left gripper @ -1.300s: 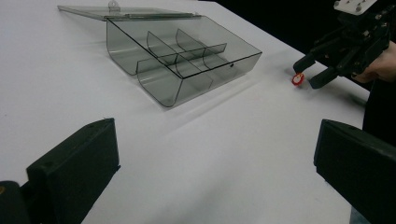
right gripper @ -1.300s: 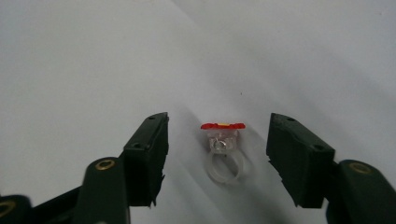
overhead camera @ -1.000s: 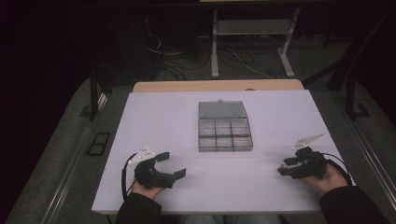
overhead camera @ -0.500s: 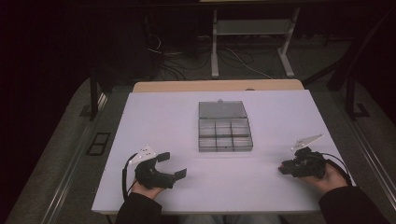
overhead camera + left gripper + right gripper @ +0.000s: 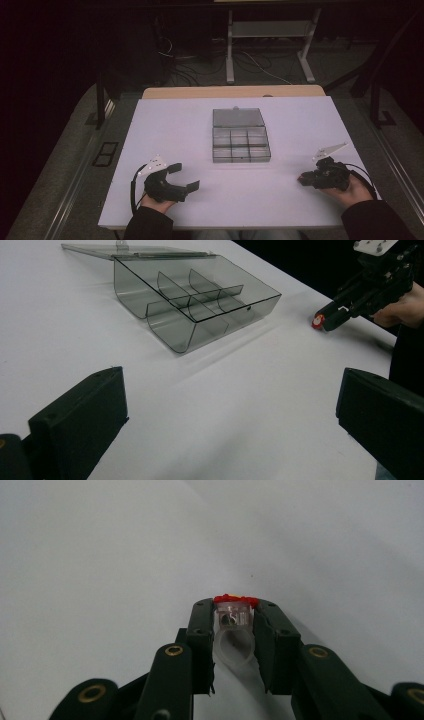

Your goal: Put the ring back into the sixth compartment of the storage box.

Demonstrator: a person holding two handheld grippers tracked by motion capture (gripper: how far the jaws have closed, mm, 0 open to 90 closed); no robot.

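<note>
Grip is to be kept firm on the small red-topped ring [image 5: 233,630], clamped between the right gripper's [image 5: 306,178] just-closed jaws right of the open compartment box [image 5: 240,135], while the wide-open, empty left gripper [image 5: 186,176] is held clear.

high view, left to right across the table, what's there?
Left claw, open → clear compartment box with its lid open → right claw, shut on a small red-topped ring.
</note>
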